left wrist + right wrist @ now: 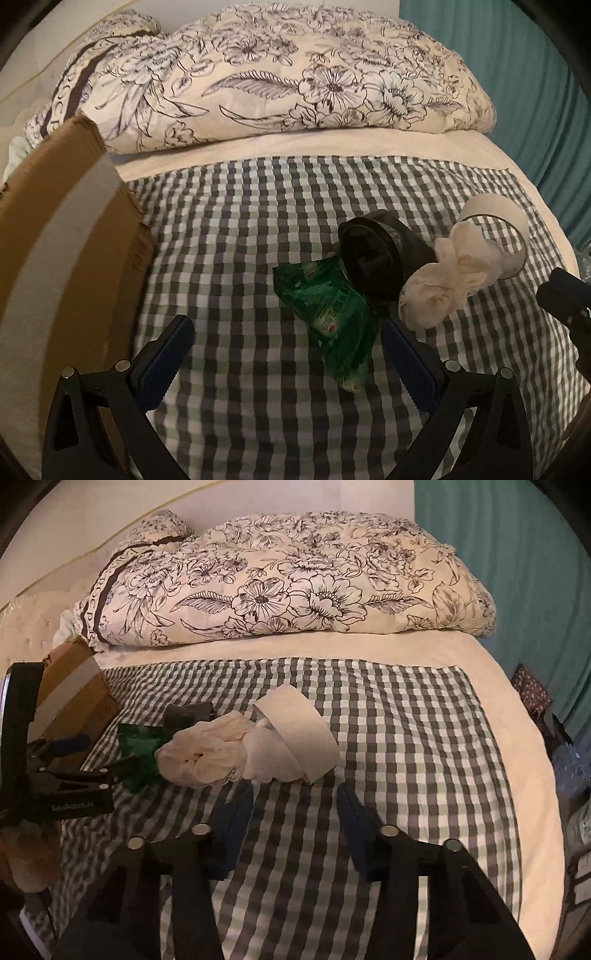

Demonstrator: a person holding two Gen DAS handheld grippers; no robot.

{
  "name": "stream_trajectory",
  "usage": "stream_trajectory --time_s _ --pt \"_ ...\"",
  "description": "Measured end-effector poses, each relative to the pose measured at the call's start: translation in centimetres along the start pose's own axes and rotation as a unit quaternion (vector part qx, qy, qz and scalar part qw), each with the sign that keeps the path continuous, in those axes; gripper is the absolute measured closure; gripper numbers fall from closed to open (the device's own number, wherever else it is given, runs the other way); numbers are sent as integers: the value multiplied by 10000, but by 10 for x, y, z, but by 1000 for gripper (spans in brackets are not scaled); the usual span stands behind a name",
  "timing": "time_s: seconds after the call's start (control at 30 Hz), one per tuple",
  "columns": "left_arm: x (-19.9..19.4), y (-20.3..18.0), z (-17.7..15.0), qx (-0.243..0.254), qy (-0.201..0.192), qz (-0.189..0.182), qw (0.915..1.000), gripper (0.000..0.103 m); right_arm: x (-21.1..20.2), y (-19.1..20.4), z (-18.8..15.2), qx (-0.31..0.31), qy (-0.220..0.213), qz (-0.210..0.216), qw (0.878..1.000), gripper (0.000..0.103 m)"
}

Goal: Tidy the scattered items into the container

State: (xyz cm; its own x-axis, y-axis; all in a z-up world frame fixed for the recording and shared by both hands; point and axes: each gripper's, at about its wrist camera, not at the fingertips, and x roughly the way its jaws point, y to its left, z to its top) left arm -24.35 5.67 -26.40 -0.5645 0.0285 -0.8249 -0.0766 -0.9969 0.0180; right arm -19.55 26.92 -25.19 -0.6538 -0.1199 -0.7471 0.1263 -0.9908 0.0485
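- Left gripper (284,354): jaws wide apart, empty, over crinkled green plastic packet (332,314) on checked cloth.
- Right gripper (295,812): jaws parted, empty, near white tape roll (299,731).
- Brown cardboard box (74,236): cut off at left, interior hidden.
- Black object (373,251): identity unclear.

Left gripper body (74,794): we read "GenRoboLAI" or near it, in pale letters on the black side plate, off to the left of our right tool's fingers.
Floral quilt (280,583): along its dark border band, far ahead and left of the tool, we make out capitals like "ROCCPAR", not sure of them.
Green packet (332,310): between the left tool's fingers, small print, too fine for us to read.
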Motion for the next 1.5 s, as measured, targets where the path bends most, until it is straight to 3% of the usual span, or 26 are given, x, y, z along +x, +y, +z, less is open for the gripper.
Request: stream_trajectory --time_s 0.23,0.5,0.67,0.8,0.87,1.0,1.03,1.13,1.33,1.5 --pt "24 -5 3 -11 92 4 10000 0 22 -3 11 -133 -64 149 9998 67" --pt "43 -5 5 -90 193 -125 9997 1 37 -8 24 -162 -140 -78 9997 67" --pt "48 -9 4 -48 230 -280 9993 21 50 -16 28 -48 -24 -69 10000 67" --pt "46 -12 3 72 193 -222 9995 59 49 -16 29 -84 -95 -73 9999 70" --pt "45 -11 4 61 208 -272 9994 62 47 -15 29 -59 -118 -56 9999 72" --pt "41 -6 3 -14 233 -303 9993 64 36 -15 26 -26 -246 -111 9996 82" --pt "39 -5 3 -28 240 -303 9992 64 32 -17 26 78 -279 -23 9996 90" --pt "33 -4 0 -35 263 -296 9992 64 22 -26 26 511 -281 423 9974 98" --pt "15 -2 -2 -87 227 -309 9992 64 10 -41 18 1090 -217 896 9898 100" --pt "-5 -1 0 -86 111 -317 9994 64 -8 -38 15 1135 -241 817 9899 100"
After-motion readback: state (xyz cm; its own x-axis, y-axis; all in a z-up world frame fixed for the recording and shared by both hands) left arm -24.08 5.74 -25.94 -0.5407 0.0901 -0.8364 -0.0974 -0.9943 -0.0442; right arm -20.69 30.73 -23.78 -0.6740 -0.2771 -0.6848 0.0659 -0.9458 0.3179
